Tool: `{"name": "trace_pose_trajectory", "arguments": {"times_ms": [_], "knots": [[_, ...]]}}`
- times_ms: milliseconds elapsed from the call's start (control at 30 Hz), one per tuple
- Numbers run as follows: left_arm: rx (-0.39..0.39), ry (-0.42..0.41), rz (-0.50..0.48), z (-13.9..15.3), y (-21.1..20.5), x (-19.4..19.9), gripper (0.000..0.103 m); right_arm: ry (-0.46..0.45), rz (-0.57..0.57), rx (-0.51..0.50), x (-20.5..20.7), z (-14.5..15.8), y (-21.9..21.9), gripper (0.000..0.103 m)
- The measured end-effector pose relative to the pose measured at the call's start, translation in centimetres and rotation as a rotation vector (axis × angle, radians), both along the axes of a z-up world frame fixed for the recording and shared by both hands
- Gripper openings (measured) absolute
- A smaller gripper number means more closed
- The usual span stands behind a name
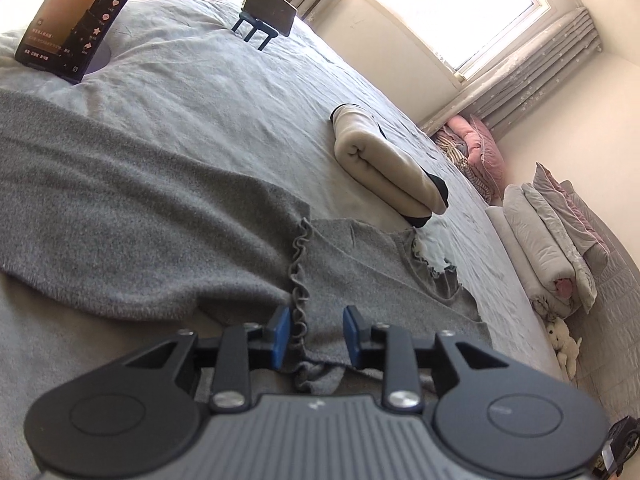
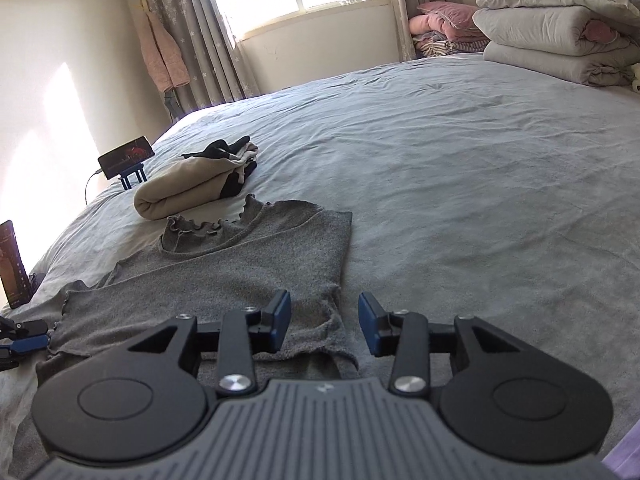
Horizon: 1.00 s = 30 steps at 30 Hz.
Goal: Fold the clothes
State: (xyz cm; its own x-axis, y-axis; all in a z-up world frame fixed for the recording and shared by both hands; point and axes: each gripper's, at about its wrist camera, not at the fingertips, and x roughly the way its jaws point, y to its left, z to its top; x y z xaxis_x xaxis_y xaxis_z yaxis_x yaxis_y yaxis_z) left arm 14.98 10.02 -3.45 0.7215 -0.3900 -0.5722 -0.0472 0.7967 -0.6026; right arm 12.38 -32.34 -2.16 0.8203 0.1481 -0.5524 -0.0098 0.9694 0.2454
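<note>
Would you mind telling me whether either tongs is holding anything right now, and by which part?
Nothing is held. Both left tongs and right tongs are open over the grey top.

The grey top's (image 2: 224,280) lower part lies hidden behind the right gripper (image 2: 324,326).

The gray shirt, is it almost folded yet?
Partly. The beige garment already sits rolled up. The gray shirt has its sleeves folded in but still lies long. Left gripper and right gripper have open jaws at its edge, holding nothing.
</note>
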Motion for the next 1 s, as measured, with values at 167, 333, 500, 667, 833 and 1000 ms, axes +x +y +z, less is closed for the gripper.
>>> {"name": "trace_pose_trajectory", "arguments": {"times_ms": [167, 333, 500, 667, 833, 1000], "knots": [[0.04, 0.059, 0.036, -0.5, 0.6, -0.1, 0.018, 0.057, -0.025, -0.056, 0.8, -1.7, 0.2, 0.012], [0.068, 0.068, 0.126, 0.8, 2.1, -1.2, 0.031, 0.038, -0.038, -0.077, 0.3, -1.3, 1.0, 0.03], [0.125, 0.095, 0.249, 1.9, 3.5, -2.0, 0.047, 0.035, -0.033, -0.092, 0.0, -0.8, 1.5, 0.052], [0.188, 0.098, 0.45, 2.8, 5.3, -3.4, 0.065, 0.024, -0.036, -0.086, 0.0, 0.4, 2.2, 0.062], [0.211, 0.094, 0.68, 2.7, 7.6, -4.9, 0.073, -0.002, -0.001, -0.081, -0.2, 1.4, 3.6, 0.066], [0.203, 0.073, 0.855, 2.1, 9.8, -6.0, 0.073, -0.027, 0.036, -0.079, -0.2, 2.2, 5.2, 0.075]]}}
